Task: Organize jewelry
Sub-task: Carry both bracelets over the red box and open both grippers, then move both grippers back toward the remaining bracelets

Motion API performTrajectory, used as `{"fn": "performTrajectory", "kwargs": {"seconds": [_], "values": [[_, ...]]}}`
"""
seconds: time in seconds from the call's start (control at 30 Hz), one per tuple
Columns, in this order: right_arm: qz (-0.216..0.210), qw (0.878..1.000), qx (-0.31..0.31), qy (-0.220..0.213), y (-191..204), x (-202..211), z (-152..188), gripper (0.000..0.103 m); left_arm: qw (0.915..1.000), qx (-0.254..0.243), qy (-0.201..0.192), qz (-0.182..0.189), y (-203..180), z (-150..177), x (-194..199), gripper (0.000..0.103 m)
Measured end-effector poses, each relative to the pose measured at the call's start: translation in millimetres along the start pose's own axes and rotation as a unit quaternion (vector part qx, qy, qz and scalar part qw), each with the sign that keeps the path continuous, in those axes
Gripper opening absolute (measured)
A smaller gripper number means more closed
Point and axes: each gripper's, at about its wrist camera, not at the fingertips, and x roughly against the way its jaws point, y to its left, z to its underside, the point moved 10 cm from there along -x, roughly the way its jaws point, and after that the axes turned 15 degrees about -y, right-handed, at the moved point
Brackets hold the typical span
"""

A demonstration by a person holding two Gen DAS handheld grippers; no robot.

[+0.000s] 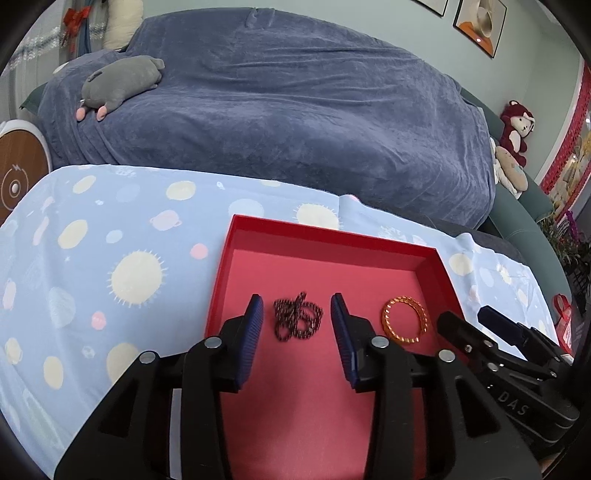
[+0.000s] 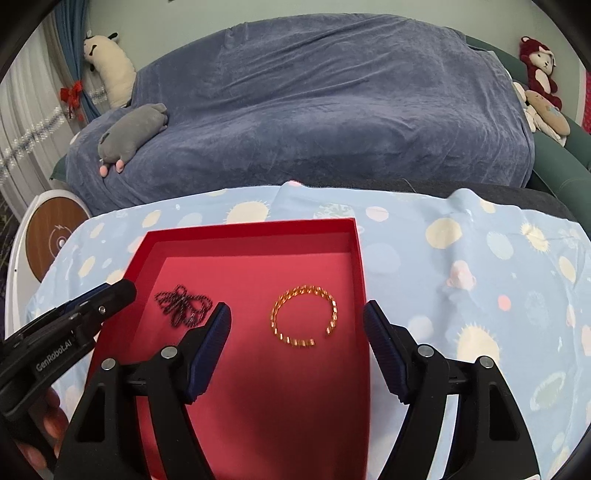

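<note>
Both claws (image 1: 297, 314) (image 2: 297, 317) apparently agape, empty.

A home living room: covered sofa (image 1: 280, 103) (plush toys (image 1: 122, 83) on it), framed pictures (image 1: 480, 26).

A table under a pale-blue planet-print cloth (image 1: 110, 258) — directly on it, an open red tray (image 1: 236, 236).

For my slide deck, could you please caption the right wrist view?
Open right gripper poised over a gold bracelet in a red tray, black bead chain alongside.
</note>
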Motion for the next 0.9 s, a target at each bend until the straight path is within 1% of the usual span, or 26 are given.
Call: {"fn": "performTrajectory", "kwargs": {"seconds": [0.07, 0.2, 0.43, 0.6, 0.67, 0.8, 0.9], "values": [[0.004, 1.000, 0.008, -0.007, 0.1, 20.4, 5.6, 0.071, 1.0000, 0.000, -0.004, 0.000, 1.9, 3.4, 16.1, 0.043], [0.008, 1.000, 0.013, -0.015, 0.7, 56.2, 18.7, 0.071, 1.0000, 0.002, -0.006, 0.004, 1.9, 15.2, 48.9, 0.043], [0.013, 1.000, 0.007, -0.014, -2.0, 117.8, 53.8, 0.071, 1.0000, 0.003, -0.003, 0.004, 5.6, 45.6, 107.3, 0.043], [0.012, 1.000, -0.010, 0.012, -4.6, 150.4, 96.8, 0.071, 0.9998, 0.009, 0.020, -0.002, 15.5, 86.5, 139.3, 0.044], [0.013, 0.999, -0.018, 0.026, -6.0, 161.1, 115.9, 0.071, 0.9993, 0.009, 0.036, -0.007, 18.6, 107.2, 149.6, 0.044], [0.015, 0.998, -0.026, 0.049, -6.0, 173.9, 146.0, 0.071, 0.9980, 0.010, 0.060, -0.015, 24.9, 141.2, 164.4, 0.044], [0.016, 0.998, -0.028, 0.060, -4.7, 179.1, 161.2, 0.071, 0.9971, 0.012, 0.074, -0.015, 24.1, 157.9, 169.5, 0.044]]}}
